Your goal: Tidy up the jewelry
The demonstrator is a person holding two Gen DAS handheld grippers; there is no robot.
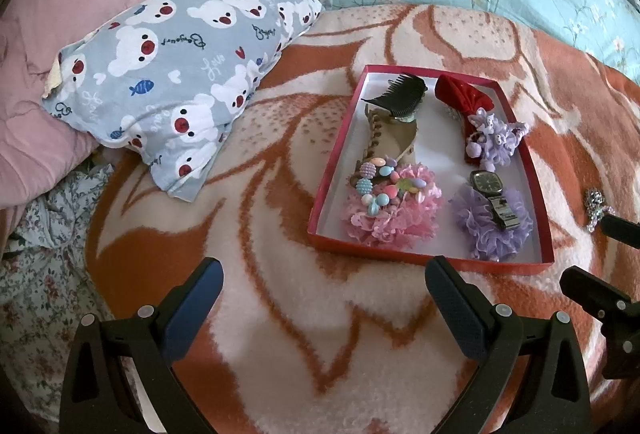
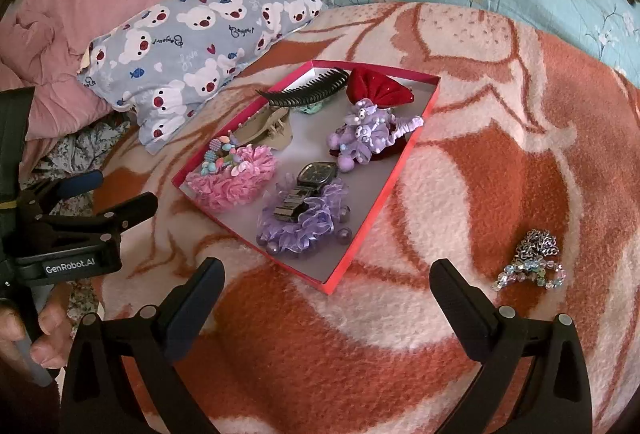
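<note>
- Both claws, left claw (image 1: 324, 290) and right claw (image 2: 328, 292), hang spread wide and empty over the blanket (image 2: 500, 162), just short of the red tray (image 2: 384, 190).
- Inside the tray lie a watch (image 2: 308, 186), 2 frilly scrunchies, a black comb (image 2: 304, 90).
- A beaded bracelet (image 2: 530, 272) lies outside, well right of the tray.

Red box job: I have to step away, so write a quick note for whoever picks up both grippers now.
Left gripper: open, empty, over the blanket near the box's front edge.
Right gripper: open, empty.
Red box already holds the watch, scrunchies, black comb and red bow.
Left to do: the chain and bead bracelet pile lies on the blanket, right of the box, near the right gripper.
</note>
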